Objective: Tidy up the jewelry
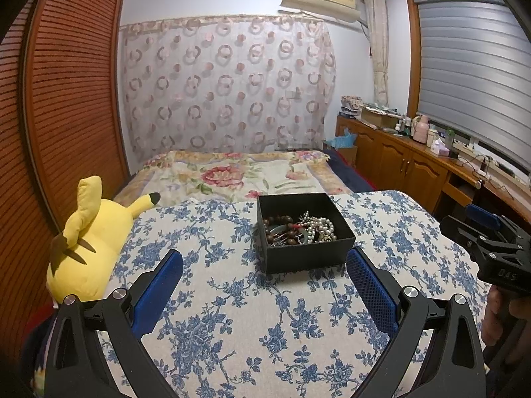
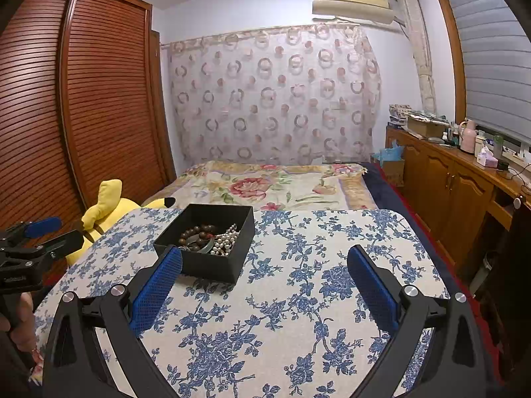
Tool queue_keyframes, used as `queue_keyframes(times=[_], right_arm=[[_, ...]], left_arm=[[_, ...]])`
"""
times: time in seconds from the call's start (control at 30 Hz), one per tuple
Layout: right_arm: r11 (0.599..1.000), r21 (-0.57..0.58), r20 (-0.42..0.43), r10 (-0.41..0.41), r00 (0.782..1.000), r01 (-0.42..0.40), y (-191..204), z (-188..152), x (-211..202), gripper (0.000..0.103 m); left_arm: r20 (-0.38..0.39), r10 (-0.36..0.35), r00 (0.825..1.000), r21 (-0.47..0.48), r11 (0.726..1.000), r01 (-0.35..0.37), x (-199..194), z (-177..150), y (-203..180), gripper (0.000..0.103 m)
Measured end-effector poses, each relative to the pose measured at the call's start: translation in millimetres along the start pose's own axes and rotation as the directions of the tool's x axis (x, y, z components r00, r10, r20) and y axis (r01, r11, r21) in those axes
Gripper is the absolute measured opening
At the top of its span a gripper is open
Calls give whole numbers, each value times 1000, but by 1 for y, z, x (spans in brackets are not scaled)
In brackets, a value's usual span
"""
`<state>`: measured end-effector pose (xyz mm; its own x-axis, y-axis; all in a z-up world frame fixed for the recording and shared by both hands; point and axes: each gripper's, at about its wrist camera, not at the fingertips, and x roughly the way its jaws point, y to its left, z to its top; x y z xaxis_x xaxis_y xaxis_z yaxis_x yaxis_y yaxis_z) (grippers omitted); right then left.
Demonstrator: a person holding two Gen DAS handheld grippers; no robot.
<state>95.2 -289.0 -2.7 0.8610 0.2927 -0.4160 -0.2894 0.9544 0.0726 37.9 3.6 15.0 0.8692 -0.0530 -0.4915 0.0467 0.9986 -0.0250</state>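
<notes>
A black open box [image 1: 308,255] stands on the blue-flowered tablecloth [image 1: 215,315]. It holds brown bead bracelets [image 1: 277,224], a pearl string [image 1: 318,227] and other tangled jewelry. My left gripper [image 1: 264,258] is open and empty, just short of the box's near wall. In the right wrist view the box [image 2: 212,267] lies ahead to the left, with the beads [image 2: 197,232] and pearls [image 2: 225,240] inside. My right gripper [image 2: 265,258] is open and empty, its left fingertip [image 2: 172,258] in front of the box's near left corner. Each gripper shows at the other view's edge.
A yellow plush toy [image 1: 89,242] lies off the table's left edge. A bed with a floral cover [image 1: 232,175] lies behind the table. A slatted wooden wardrobe [image 1: 66,106] stands to the left. A cluttered wooden cabinet [image 1: 415,152] runs along the right.
</notes>
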Motion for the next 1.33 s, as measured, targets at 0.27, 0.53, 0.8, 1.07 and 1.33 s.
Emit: queue_keyframes(times=[0.27, 0.53, 0.8, 1.07, 1.33], right_arm=[[1000, 1, 1, 0, 1000, 0, 0, 1, 1, 100], [1000, 0, 2, -2, 1000, 2, 0, 1, 1, 100], [1000, 1, 2, -1, 1000, 1, 0, 0, 1, 100], [1000, 0, 2, -1, 1000, 1, 0, 0, 1, 100], [1000, 1, 2, -1, 1000, 1, 0, 0, 1, 100]], left_arm=[[4, 4, 1000, 3, 1000, -4, -1, 2, -1, 95], [4, 3, 1000, 2, 1000, -3, -1, 1, -1, 95], [5, 3, 1000, 2, 1000, -3, -1, 3, -1, 95], [5, 3, 1000, 1, 1000, -3, -1, 2, -1, 95], [5, 0, 1000, 0, 1000, 0, -2, 2, -1, 95]])
